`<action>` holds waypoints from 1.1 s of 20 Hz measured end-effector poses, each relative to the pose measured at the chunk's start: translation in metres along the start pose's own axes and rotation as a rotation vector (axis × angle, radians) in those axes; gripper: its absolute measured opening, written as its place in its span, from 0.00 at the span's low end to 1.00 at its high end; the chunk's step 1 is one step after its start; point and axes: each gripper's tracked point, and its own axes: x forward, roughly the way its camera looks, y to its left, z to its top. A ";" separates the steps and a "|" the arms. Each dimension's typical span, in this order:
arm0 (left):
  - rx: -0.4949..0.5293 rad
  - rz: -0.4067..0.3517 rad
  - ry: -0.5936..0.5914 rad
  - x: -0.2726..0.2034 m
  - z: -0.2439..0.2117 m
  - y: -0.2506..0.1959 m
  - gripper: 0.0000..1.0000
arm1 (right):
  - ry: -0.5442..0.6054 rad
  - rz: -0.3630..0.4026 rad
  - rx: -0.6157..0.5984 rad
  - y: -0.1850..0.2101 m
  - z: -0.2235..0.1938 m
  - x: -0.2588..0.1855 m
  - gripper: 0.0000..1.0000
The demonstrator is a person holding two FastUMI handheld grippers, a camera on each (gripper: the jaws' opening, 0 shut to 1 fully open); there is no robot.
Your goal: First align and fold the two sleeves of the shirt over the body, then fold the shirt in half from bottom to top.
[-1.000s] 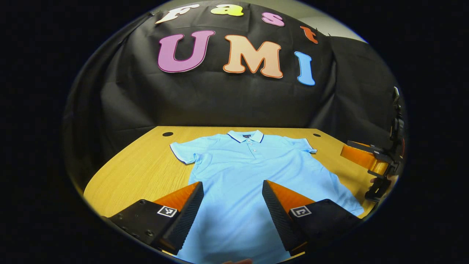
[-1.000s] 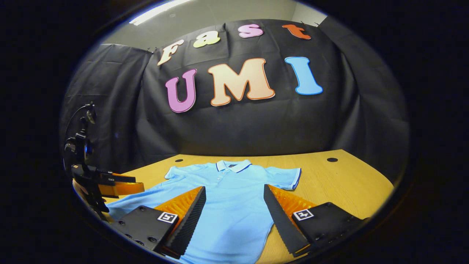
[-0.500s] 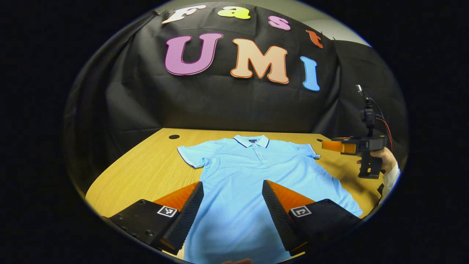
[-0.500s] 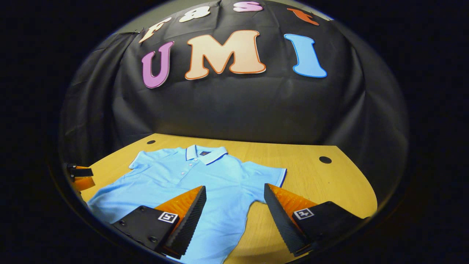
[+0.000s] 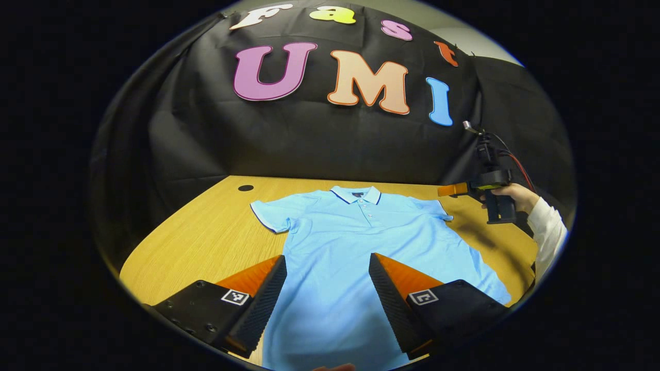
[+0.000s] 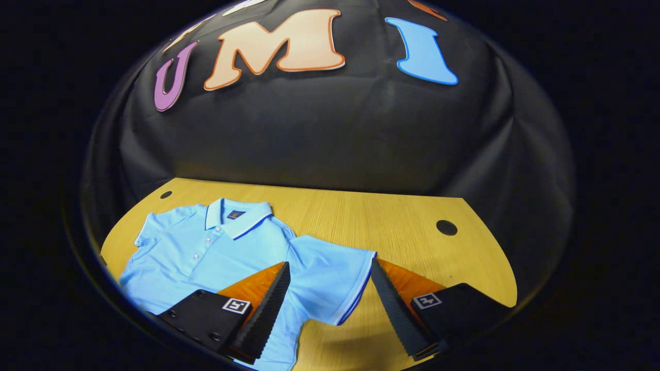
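Left gripper (image 5: 326,288): black blocks bearing square coded tags, small screws.
Right gripper (image 5: 448,190): dark handle, red cable.
Sleeve (image 5: 547,232): white.

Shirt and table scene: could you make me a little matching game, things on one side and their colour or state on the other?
Things:
1. shirt
2. table
3. sleeve between the right gripper fingers
4. left gripper

States:
A. wood-coloured, with a dark round hole
B. open, above the shirt's lower body
C. light blue, lying flat and unfolded
D. edged with dark and white trim, not yet folded

Pairs: 1-C, 2-A, 3-D, 4-B
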 end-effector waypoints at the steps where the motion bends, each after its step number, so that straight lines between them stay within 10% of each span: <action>1: -0.001 0.004 0.005 0.002 -0.001 0.003 0.96 | 0.018 -0.007 0.014 -0.003 -0.004 0.009 0.99; 16: -0.016 0.005 0.037 0.009 -0.009 0.011 0.96 | 0.121 -0.028 0.085 -0.026 -0.045 0.061 0.97; 22: -0.019 -0.002 0.031 0.007 -0.007 0.010 0.96 | 0.115 0.015 0.048 -0.015 -0.047 0.057 0.60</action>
